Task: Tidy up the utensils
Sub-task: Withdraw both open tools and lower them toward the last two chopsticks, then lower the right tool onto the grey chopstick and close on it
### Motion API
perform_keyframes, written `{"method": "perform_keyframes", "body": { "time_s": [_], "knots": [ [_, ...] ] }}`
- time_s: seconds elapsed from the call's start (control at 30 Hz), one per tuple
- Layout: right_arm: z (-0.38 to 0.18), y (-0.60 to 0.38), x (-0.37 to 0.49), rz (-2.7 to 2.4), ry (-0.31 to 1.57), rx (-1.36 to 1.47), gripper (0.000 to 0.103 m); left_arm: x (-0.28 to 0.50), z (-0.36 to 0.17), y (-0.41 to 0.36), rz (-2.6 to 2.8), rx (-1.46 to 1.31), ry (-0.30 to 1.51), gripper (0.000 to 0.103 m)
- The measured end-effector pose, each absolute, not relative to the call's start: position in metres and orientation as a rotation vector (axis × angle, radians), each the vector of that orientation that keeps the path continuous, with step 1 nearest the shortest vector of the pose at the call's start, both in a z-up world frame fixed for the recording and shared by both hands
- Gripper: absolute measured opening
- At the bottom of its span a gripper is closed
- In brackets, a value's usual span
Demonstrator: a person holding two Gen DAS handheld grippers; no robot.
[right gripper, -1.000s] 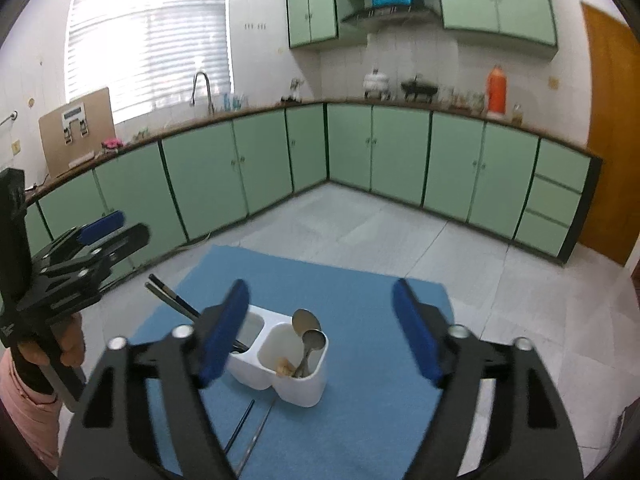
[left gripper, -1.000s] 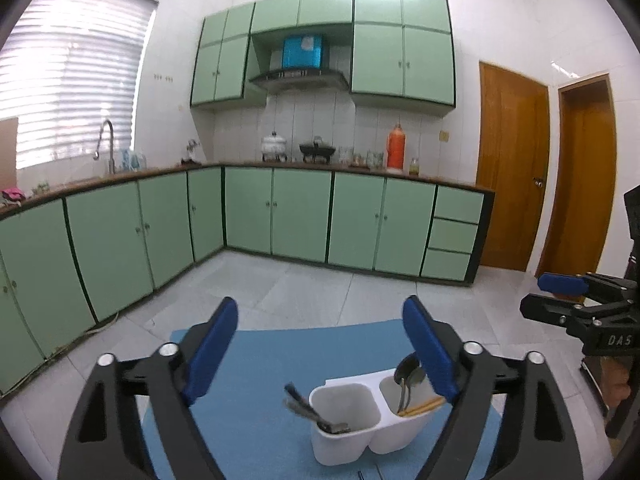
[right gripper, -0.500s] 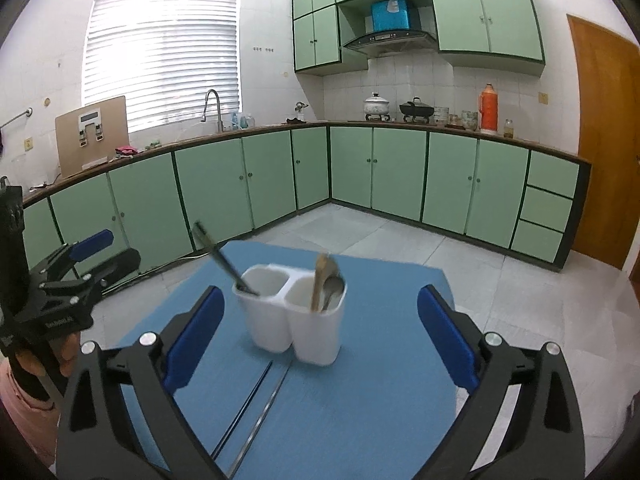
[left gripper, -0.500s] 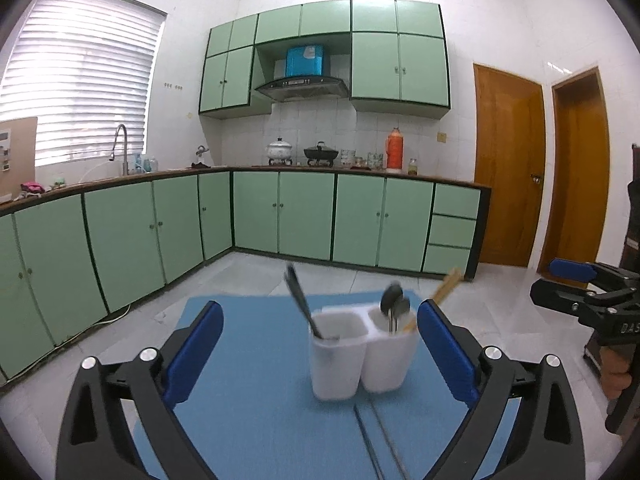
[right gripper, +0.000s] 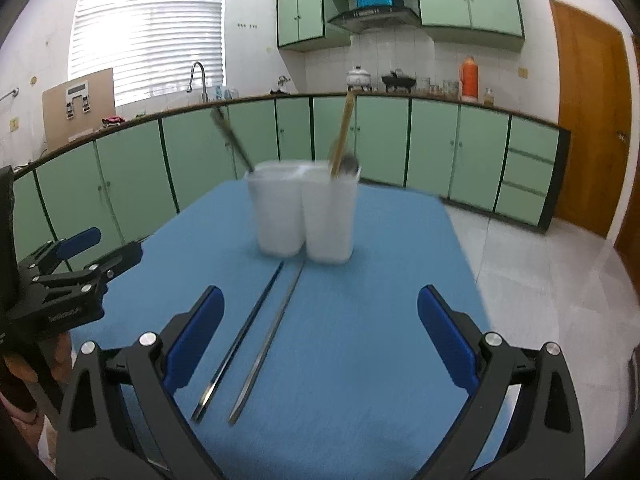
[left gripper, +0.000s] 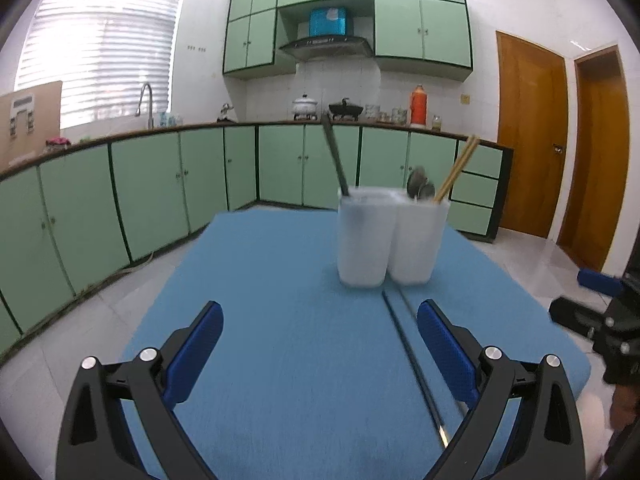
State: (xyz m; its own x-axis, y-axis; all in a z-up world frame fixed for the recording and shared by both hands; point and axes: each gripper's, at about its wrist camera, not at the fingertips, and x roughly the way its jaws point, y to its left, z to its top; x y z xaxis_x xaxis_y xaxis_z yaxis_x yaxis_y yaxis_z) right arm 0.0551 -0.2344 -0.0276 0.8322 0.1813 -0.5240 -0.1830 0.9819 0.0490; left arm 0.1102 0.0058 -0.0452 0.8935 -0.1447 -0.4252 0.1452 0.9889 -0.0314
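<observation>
A white two-cup utensil holder (left gripper: 390,236) stands on the blue mat (left gripper: 288,320); it also shows in the right wrist view (right gripper: 306,210). Its left cup holds a dark utensil (left gripper: 335,156); its right cup holds spoons (left gripper: 420,188) and wooden chopsticks (left gripper: 458,168). Two metal chopsticks (right gripper: 256,336) lie flat on the mat in front of the holder, also in the left wrist view (left gripper: 412,356). My left gripper (left gripper: 320,344) is open and empty, low over the mat. My right gripper (right gripper: 320,336) is open and empty, the metal chopsticks lying between its fingers.
The mat (right gripper: 360,320) covers a small table with tiled floor around it. Green kitchen cabinets (left gripper: 160,184) run along the back and left. Wooden doors (left gripper: 532,136) stand at the right. Each gripper shows at the other view's edge (right gripper: 60,280).
Both grippers have dropped from above the table to just over the mat. The holder now appears side-on and farther ahead. Both stay open.
</observation>
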Motion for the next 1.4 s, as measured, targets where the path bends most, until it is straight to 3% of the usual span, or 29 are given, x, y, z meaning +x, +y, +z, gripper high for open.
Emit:
{"method": "perform_keyframes", "body": {
  "time_s": [0.23,0.3,0.53,0.8,1.07,1.27,1.4],
  "knots": [
    [-0.065,-0.215,0.035,0.172,0.596,0.023,0.092,0.084,-0.079,0.006,-0.133,0.041,0.47,0.096],
    [-0.074,-0.21,0.031,0.163,0.606,0.021,0.083,0.079,-0.084,0.005,-0.134,0.041,0.474,0.096],
    [-0.097,-0.202,0.019,0.129,0.606,0.026,0.069,0.066,-0.099,0.014,-0.117,0.018,0.49,0.096],
    [-0.113,-0.191,0.012,0.132,0.593,0.043,0.044,0.059,-0.103,0.017,-0.107,0.017,0.482,0.096],
    [-0.12,-0.178,0.011,0.126,0.566,0.01,0.027,0.056,-0.104,0.019,-0.114,0.008,0.484,0.096],
    [-0.122,-0.166,0.012,0.095,0.534,-0.031,0.022,0.057,-0.105,0.021,-0.116,-0.003,0.487,0.096],
    [-0.123,-0.159,0.014,0.093,0.52,-0.057,0.008,0.055,-0.106,0.021,-0.118,-0.008,0.486,0.096]
  ]
}}
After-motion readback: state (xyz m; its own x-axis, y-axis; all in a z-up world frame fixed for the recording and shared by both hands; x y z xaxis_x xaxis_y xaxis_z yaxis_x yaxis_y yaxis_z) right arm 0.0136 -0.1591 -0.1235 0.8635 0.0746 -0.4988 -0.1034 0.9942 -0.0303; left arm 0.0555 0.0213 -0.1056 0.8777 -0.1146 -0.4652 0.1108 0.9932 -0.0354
